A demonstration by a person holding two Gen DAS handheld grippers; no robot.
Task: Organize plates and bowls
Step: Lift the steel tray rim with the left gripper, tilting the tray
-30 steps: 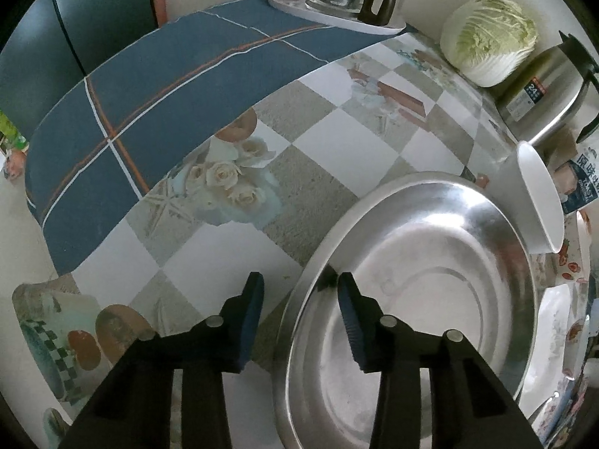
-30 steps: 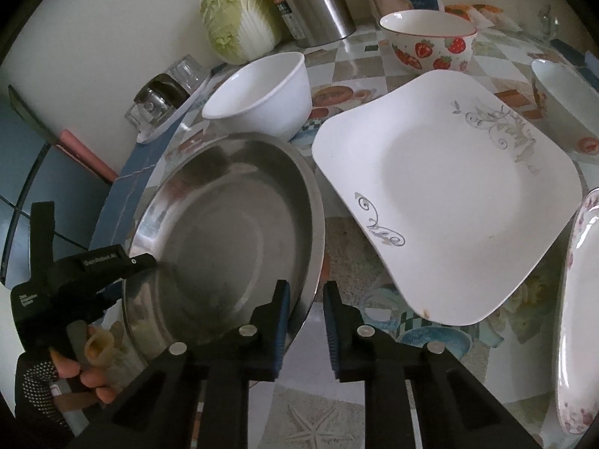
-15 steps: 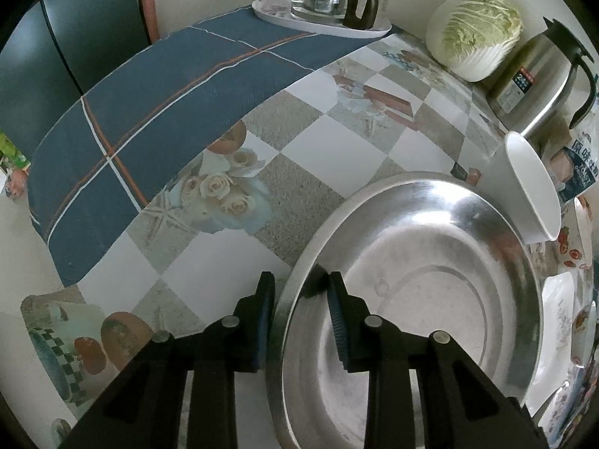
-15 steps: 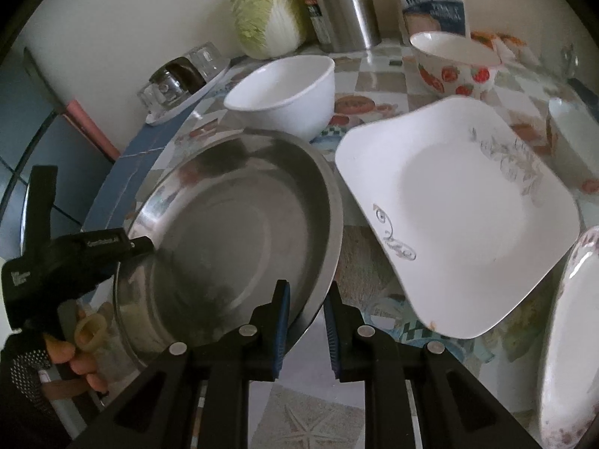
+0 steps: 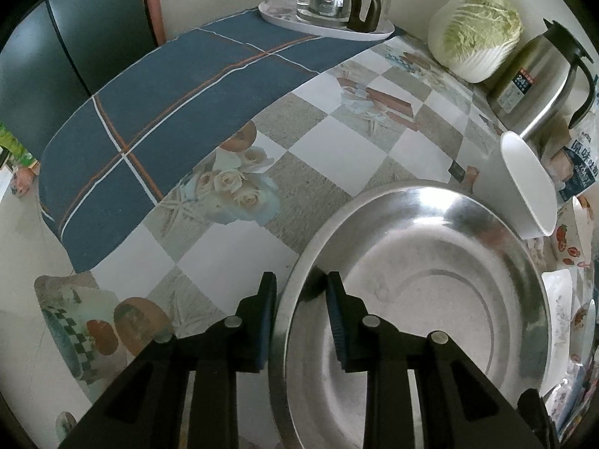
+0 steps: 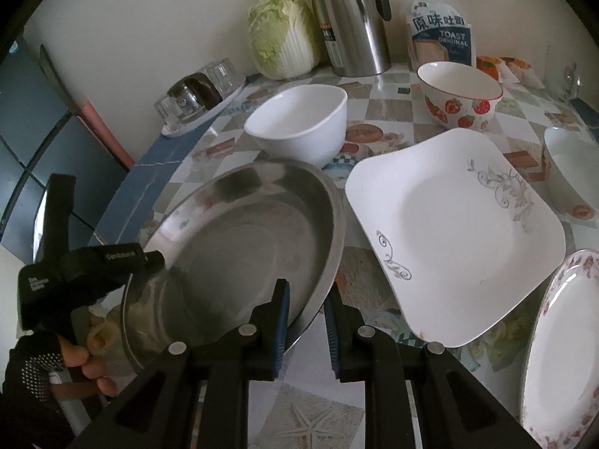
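Observation:
A large steel basin (image 5: 430, 299) lies on the patterned tablecloth, and both grippers hold it by opposite sides. My left gripper (image 5: 299, 280) straddles the basin's left rim, one finger outside and one inside, pressing on it. In the right wrist view, my right gripper (image 6: 307, 292) is shut on the near rim of the basin (image 6: 243, 243), which is tilted slightly upward on that side. The left gripper (image 6: 149, 258) shows at the basin's far left in a gloved hand. Behind the basin stands a white bowl (image 6: 299, 127), and to its right lies a square white plate (image 6: 456, 232).
A strawberry bowl (image 6: 458, 93), a floral oval plate (image 6: 561, 344) and another white dish (image 6: 569, 164) lie to the right. Cabbage (image 6: 284, 37), steel thermos (image 6: 348, 18) and toast bag (image 6: 441, 33) line the wall. A tray with a glass jug (image 5: 329, 0) sits on blue cloth (image 5: 168, 104).
The left gripper's jaws have narrowed onto the basin's rim. The right gripper has risen slightly and rolled, keeping its hold on the near rim.

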